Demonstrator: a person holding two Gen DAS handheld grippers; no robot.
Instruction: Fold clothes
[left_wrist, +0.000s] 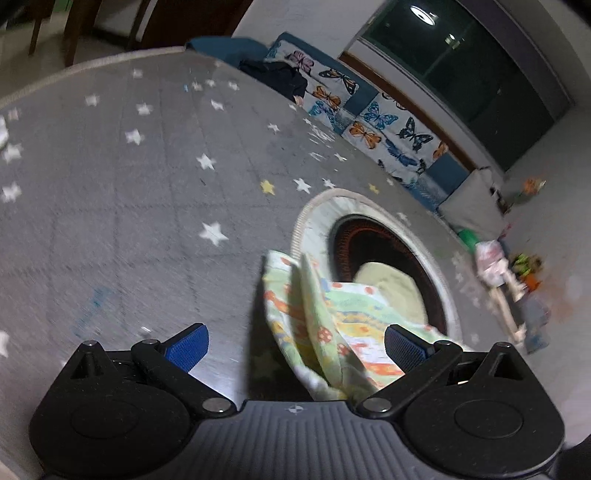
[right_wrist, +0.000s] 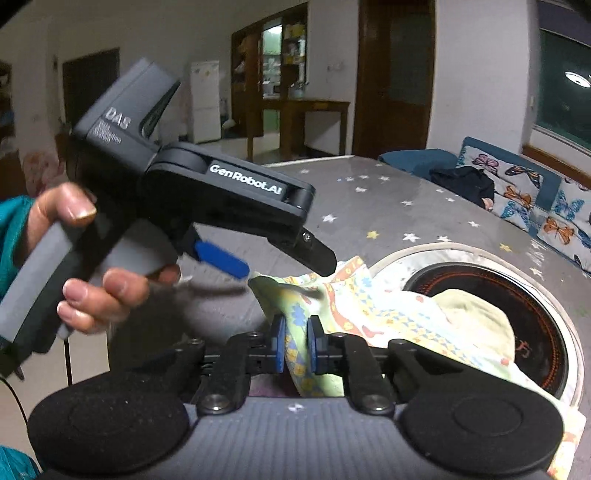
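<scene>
Now | right tongs (right_wrist: 295, 345) pinching cloth (right_wrist: 373, 306) edge | left tongs (left_wrist: 295, 345) spread, just beside cloth | table (left_wrist: 129, 221) bare leftward

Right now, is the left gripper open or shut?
Open. Left gripper has its blue pads spread wide; the patterned cloth hangs between them unclamped.

soft printed cloth garment (right_wrist: 373, 306), glossy tablecloth (left_wrist: 147, 206)

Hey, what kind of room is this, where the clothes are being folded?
Most likely a home living and dining room: a star-patterned table with a built-in round heater, a butterfly-print sofa beside it, and a white fridge further back.
</scene>
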